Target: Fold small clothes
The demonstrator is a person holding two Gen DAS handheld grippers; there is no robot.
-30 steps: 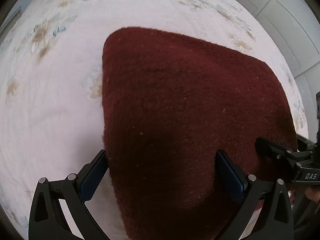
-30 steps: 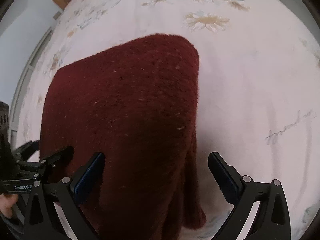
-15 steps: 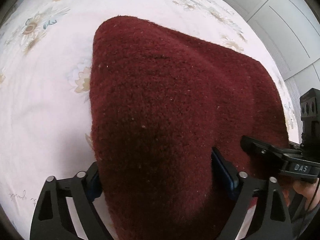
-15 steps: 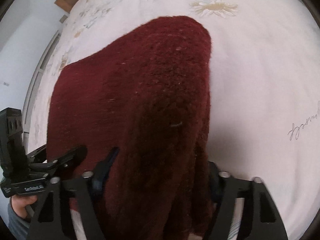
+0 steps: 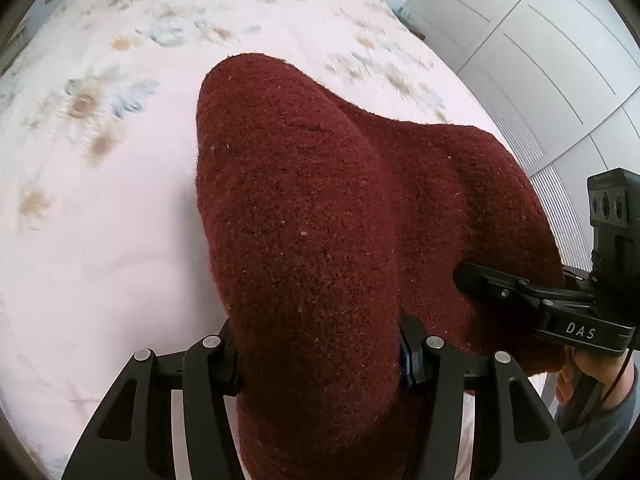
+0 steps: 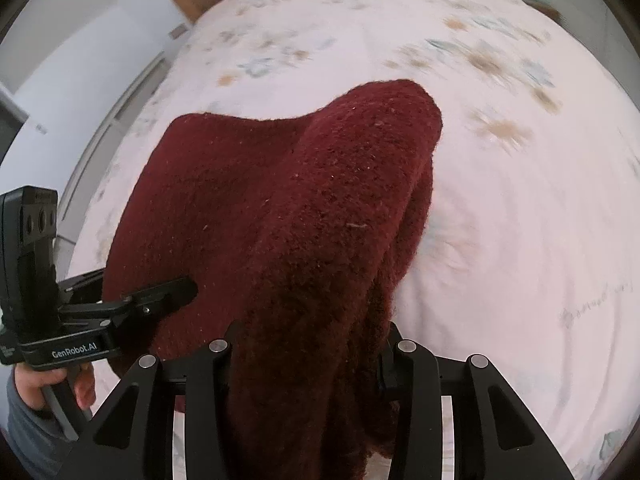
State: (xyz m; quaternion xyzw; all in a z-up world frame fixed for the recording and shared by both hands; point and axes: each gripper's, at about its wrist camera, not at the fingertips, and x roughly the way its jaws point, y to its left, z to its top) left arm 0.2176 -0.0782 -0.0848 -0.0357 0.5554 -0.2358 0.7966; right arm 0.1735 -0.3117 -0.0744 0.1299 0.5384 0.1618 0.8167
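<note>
Two grips: our left hand-held gripper and right hand-held gripper, jaws just closing, each pinch maroon knit garment near-edge corners, clear of bed, far edge trailing, so fold runs even.

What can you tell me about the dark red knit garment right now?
The dark red garment is a fuzzy, thick knit flecked with pale lint. Its near edge is bunched and pinched in the left gripper and the right gripper, whose jaws have just closed on it. It humps up between them, and its far end lies on the floral bedsheet.
</note>
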